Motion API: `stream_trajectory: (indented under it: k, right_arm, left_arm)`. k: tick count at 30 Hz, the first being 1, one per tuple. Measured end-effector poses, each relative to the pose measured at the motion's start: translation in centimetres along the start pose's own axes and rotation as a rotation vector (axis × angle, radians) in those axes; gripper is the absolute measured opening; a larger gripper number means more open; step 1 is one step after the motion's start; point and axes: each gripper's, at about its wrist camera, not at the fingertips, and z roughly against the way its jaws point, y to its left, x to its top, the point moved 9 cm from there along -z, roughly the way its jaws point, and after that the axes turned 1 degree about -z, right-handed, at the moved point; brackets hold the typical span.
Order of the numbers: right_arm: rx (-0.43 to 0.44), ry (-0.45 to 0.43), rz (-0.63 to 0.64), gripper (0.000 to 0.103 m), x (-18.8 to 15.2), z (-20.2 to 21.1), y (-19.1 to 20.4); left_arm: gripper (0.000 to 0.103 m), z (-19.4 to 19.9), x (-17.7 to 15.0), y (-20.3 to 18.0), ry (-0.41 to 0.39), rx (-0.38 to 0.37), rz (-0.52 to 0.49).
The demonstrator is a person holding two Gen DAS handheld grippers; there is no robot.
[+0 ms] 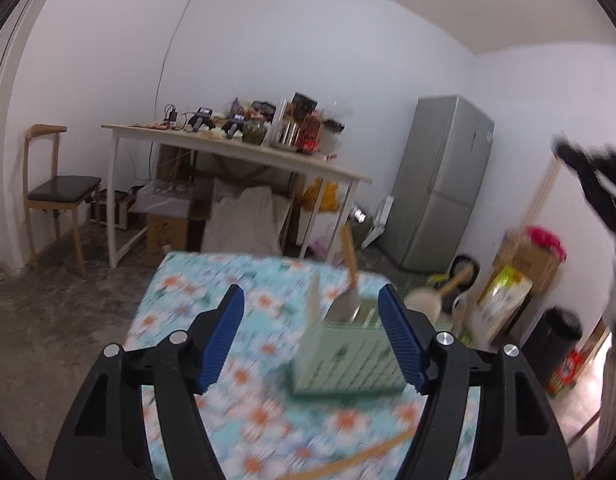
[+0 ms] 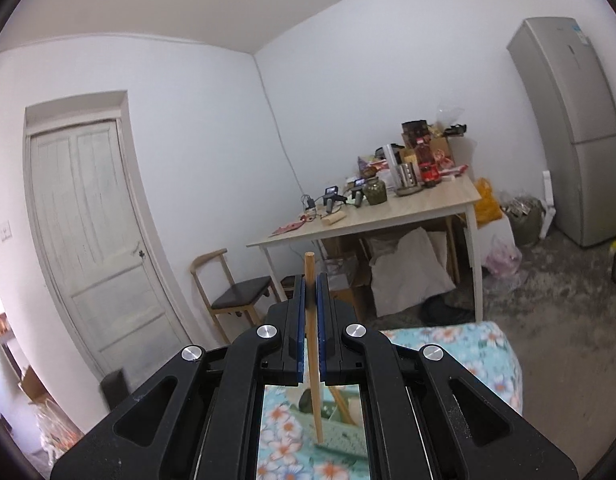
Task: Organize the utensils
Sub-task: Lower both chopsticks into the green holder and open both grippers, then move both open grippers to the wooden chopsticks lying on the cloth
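Observation:
A pale green slatted utensil holder point(image 1: 348, 356) stands on the floral tablecloth point(image 1: 264, 408). It holds a metal spatula with a wooden handle point(image 1: 348, 280) and a white utensil point(image 1: 313, 300). A cream ladle point(image 1: 424, 300) lies just behind it. My left gripper point(image 1: 312, 328) is open above the cloth, its right finger beside the holder. My right gripper point(image 2: 312, 316) is shut on a wooden chopstick point(image 2: 313, 344), held upright; its lower end hangs over the holder point(image 2: 340, 436). Another wooden stick point(image 1: 348, 460) lies on the cloth near the front.
A cluttered white table point(image 2: 388, 220) with boxes and bags under it stands across the room, a wooden chair point(image 2: 236, 296) beside it. A grey fridge point(image 1: 444, 184) stands to the right, a door point(image 2: 92, 232) to the left. Bags and a black bin point(image 1: 556, 336) sit on the floor.

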Motion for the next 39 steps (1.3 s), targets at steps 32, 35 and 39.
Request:
stream_trajectory:
  k: [32,35,39]
  right_arm:
    - [-0.021,0.100,0.044,0.036,-3.6,-3.2,-1.3]
    - [-0.014,0.085,0.001,0.038,-4.7,-0.5,-1.9]
    - [-0.009,0.143,-0.114,0.039,-9.0,1.8,-3.6]
  left_arm:
    - [0.067,2.2,-7.9,3.5,0.157,0.067,0.007]
    - [0.067,1.7,-8.2,3.0,0.171,0.057,-0.004]
    - [0.067,0.9,-8.4,1.8,0.190,0.035,-0.030]
